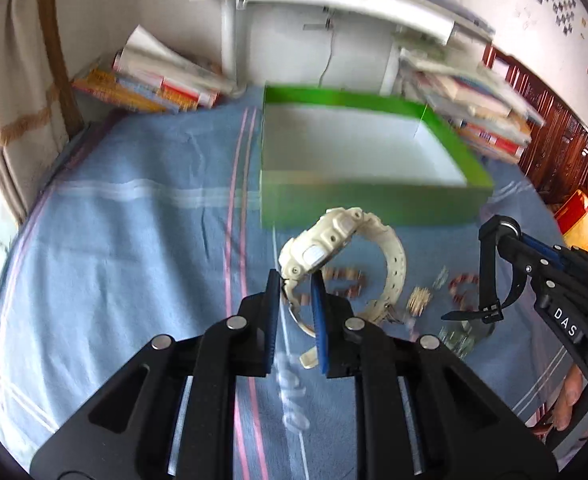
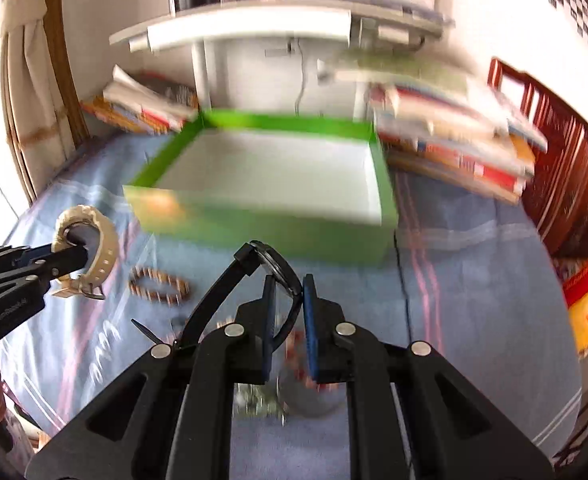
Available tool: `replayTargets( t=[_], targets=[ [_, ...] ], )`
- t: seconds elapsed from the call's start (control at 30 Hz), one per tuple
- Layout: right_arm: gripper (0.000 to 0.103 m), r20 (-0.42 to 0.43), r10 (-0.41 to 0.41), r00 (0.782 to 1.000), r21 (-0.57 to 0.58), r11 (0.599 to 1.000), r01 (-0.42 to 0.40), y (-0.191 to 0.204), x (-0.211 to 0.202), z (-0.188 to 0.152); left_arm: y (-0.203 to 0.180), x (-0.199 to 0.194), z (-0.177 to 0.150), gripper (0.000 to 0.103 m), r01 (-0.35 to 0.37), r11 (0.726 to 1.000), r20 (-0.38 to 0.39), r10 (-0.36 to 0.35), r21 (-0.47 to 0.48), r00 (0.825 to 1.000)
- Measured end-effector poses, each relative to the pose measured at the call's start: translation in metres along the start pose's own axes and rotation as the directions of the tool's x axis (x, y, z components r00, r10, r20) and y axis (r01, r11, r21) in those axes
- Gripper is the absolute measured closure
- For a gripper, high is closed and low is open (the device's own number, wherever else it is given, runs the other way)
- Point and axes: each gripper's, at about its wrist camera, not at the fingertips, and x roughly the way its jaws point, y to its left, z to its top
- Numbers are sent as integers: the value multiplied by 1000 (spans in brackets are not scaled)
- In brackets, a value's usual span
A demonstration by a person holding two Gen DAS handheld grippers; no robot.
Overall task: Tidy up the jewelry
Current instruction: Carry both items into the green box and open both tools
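Left claw [image 1: 295,280] clamped on white watch [image 1: 333,240], right claw [image 2: 288,284] on black watch [image 2: 270,264]; box [image 2: 262,236] empty, bracelets [image 2: 160,290] left on bed.

Probably a bedroom in a home: blue striped bedsheet [image 1: 134,240] spread underneath, stacks of books [image 1: 154,84] against a white desk [image 1: 333,4], curtain [image 1: 10,92] at left, carved wooden furniture [image 2: 565,160] at right.

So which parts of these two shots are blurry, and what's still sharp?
Left wrist view: green box and books smeared; left gripper and white watch crisp. Right wrist view: box and bedsheet streaked; right gripper and black watch sharp.
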Motion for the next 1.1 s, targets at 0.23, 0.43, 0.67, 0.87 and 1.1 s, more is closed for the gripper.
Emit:
replayTargets(
  t=[0.23,0.43,0.67,0.87,1.1],
  targets=[
    [89,118,-54,992,47,998,48,-20,15,80,-14,24,83,87,-41,998,45,39,44,998],
    [89,-28,-62,998,109,992,64,-31,100,95,-20,91,112,86,-76,996,-23,77,40,997],
    [59,-75,-35,997,128,991,44,-38,108,82,-32,91,101,51,-119,988,21,118,96,993],
    [55,-18,-22,1000,121,992,24,-55,30,37,-12,41,56,41,-145,987,25,143,72,989],
    [61,-155,-50,987,153,986,74,-82,25,-49,11,48,-9,35,-185,983,-61,185,-5,981]
  ],
)
